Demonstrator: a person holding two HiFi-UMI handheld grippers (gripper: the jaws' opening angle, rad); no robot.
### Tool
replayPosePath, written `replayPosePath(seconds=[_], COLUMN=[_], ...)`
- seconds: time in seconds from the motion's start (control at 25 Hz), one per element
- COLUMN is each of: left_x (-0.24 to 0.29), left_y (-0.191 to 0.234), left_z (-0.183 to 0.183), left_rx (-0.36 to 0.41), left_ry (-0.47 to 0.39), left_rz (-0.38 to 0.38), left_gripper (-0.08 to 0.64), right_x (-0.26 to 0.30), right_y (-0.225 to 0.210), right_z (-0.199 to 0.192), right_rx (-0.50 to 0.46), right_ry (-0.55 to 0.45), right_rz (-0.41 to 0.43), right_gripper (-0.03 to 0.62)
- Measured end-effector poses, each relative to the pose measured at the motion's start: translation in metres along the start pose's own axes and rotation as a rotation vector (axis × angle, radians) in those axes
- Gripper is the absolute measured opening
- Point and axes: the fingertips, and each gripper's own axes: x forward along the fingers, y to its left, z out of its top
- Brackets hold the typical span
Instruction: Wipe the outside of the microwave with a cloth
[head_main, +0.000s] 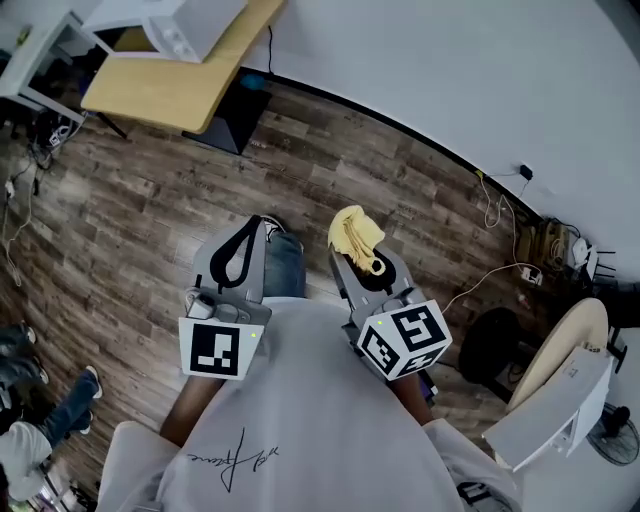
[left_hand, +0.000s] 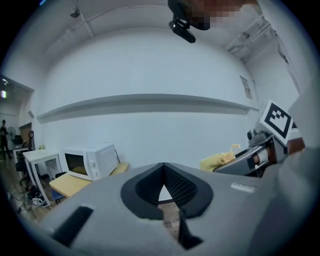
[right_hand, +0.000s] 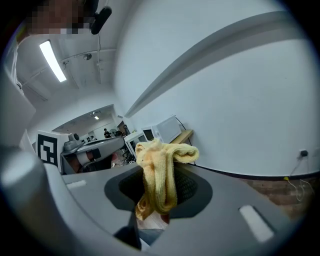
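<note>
Both grippers are held close against the person's grey shirt (head_main: 300, 420), side by side and pointing out over the wood-pattern floor (head_main: 130, 220).

Left gripper (left_hand: 163, 166) — jaws closed, the black pads meeting at their tips with nothing between them. Through the small gap lower down we see only floor.

Right gripper (right_hand: 162, 170) — jaws clamped on the yellow cloth (right_hand: 156, 190). The cloth is bunched. Its upper fold sticks out past the jaw tips and flops to one side, and a shorter tail hangs down inside the jaw opening. In the head view the cloth shows as a yellow wad at the front of this gripper.

Microwave (left_hand: 90, 161): white, dark door window, control panel on one side. It stands on a light wooden table (left_hand: 67, 184) against the white wall (head_main: 450, 70), well apart from both grippers. Cloth and microwave are not touching. From the head view the table sits at the top left of the picture, with the grippers low in the middle.
</note>
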Motion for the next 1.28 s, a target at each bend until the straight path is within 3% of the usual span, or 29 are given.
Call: replayPosePath(seconds=[0.44,1.04,1.28], left_x=[0.105,0.138,0.149], left_y=[0.081,0.206,0.235], left_z=[0.024,0.018,0.002], left_rx=[0.025,-0.143,-0.152], left_ry=[0.038,0.046,0.076], left_rz=[-0.063,0.138,0.191], left_gripper=[-0.009,-0.009,-0.009], right_x=[0.133,0.252,0.297], right_y=[-0.028,-0.028,-0.030], right_z=[0.075,0.122,0.138], right_rx=[0.040,-0.114,-0.177], right_ry=[0.033,0.146,0.171], right_rz=[0.076,0.136,0.189], right_gripper=[0.124,0.124,0.124])
